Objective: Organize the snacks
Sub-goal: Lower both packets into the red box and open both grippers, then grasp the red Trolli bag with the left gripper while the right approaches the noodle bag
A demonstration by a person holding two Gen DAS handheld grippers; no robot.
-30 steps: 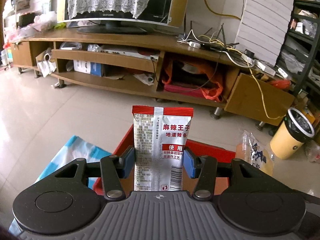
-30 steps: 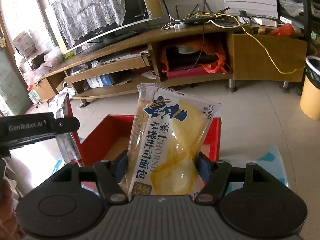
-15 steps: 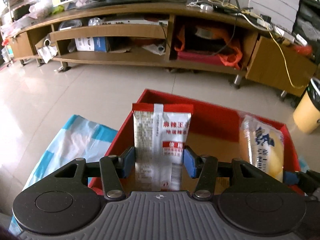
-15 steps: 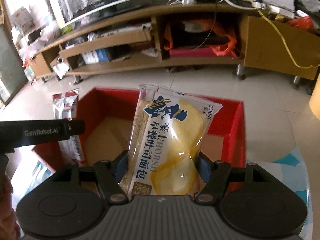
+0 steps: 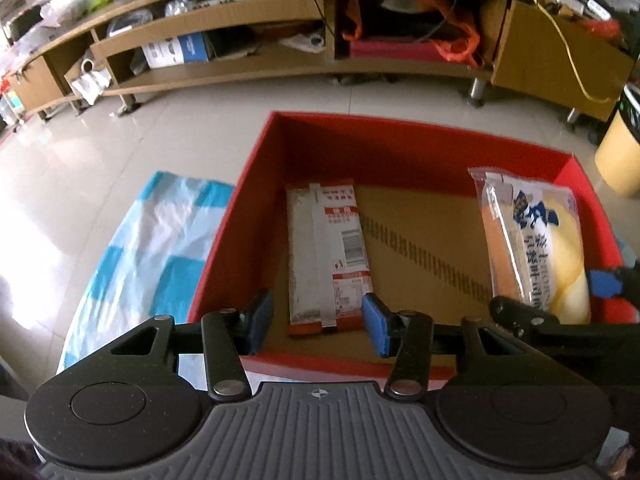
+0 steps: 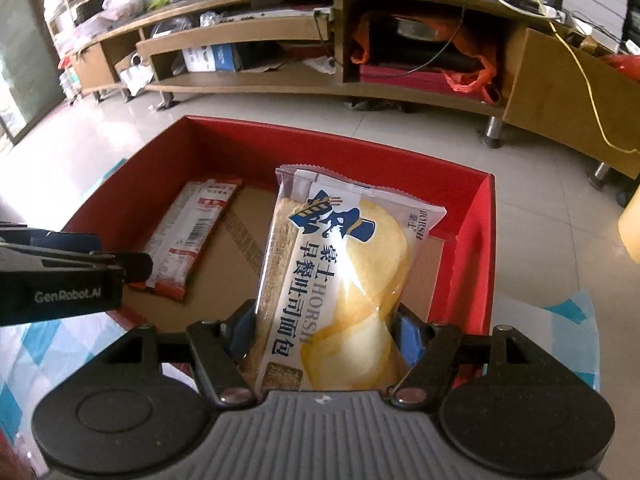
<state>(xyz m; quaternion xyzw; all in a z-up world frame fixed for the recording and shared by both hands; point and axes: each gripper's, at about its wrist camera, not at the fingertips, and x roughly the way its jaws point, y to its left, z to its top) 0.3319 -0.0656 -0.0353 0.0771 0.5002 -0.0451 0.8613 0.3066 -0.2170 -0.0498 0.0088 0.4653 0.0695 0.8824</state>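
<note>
left wrist view: left claw [image 5: 316, 322] now gapes empty, its spicy strip packet [image 5: 326, 256] dropped flat into red box [image 5: 400, 136].

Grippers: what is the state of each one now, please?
Left gripper: open, closing slightly; spicy snack packet lies released in the red box.
Right gripper: shut on bread packet.

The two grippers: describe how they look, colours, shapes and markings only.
Both are alike. The left gripper has a ribbed grey body flanked by two round black discs, black linkage arms with silver pivot screws, and blue pads on its fingertips. A small crosshair mark sits on the grey top. The right gripper matches it. Seen side-on from the right wrist, the left one's black casing reads "GenRobot.AI" in white.
</note>
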